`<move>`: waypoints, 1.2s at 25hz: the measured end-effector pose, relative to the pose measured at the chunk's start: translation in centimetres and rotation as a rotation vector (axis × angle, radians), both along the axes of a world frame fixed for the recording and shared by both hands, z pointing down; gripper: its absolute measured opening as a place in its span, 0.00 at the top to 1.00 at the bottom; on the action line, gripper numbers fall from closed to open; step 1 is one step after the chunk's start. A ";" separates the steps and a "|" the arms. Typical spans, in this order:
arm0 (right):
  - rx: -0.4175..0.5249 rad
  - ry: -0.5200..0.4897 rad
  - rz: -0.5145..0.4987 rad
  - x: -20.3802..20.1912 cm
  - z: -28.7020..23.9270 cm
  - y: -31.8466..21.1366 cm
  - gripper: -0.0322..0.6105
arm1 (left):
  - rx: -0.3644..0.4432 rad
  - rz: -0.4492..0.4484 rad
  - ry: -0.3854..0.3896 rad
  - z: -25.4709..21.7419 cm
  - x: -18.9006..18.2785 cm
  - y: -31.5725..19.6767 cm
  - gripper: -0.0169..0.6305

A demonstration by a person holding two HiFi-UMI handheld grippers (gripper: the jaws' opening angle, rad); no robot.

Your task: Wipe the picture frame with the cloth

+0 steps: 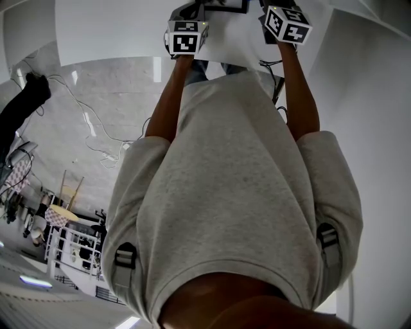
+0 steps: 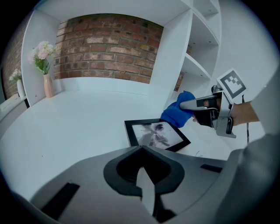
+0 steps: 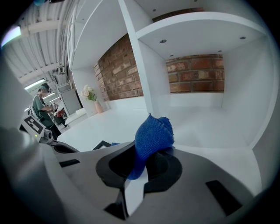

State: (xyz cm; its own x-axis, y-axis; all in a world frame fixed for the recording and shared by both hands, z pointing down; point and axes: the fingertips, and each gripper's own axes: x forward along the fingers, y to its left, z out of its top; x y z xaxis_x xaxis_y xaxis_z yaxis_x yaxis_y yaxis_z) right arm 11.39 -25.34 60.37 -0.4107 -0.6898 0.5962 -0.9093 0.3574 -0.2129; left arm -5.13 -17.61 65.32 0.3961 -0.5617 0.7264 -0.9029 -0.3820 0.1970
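A black picture frame (image 2: 156, 134) with a grey print lies flat on the white counter (image 2: 78, 122). In the left gripper view, my right gripper (image 2: 205, 109) holds a bunched blue cloth (image 2: 178, 110) at the frame's far right corner. The right gripper view has the cloth (image 3: 151, 138) clamped between the shut jaws of my right gripper (image 3: 146, 153), with one corner of the frame (image 3: 101, 144) showing below. My left gripper (image 2: 142, 151) hovers just short of the frame's near edge, jaws together and nothing in them. The head view mostly shows my torso, with both grippers (image 1: 187, 26) (image 1: 282, 19) at the top edge.
A white shelf unit (image 2: 192, 65) rises right of the frame, with a brick wall (image 2: 105, 52) behind the counter. A pink vase of flowers (image 2: 43, 65) stands far left. A person (image 3: 41, 107) stands in the background of the right gripper view.
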 end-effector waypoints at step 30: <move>-0.017 -0.133 -0.193 -13.6 -0.9 2.2 0.86 | -0.020 -0.010 -0.008 0.5 -0.5 1.1 0.95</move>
State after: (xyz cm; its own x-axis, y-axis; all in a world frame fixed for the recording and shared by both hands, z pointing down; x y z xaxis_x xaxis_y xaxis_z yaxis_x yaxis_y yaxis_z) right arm -2.25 -23.12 59.43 -0.6102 -0.5811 0.5385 -0.7877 0.5177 -0.3340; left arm -5.60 -16.55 65.87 0.3846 -0.5511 0.7405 -0.9084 -0.3686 0.1975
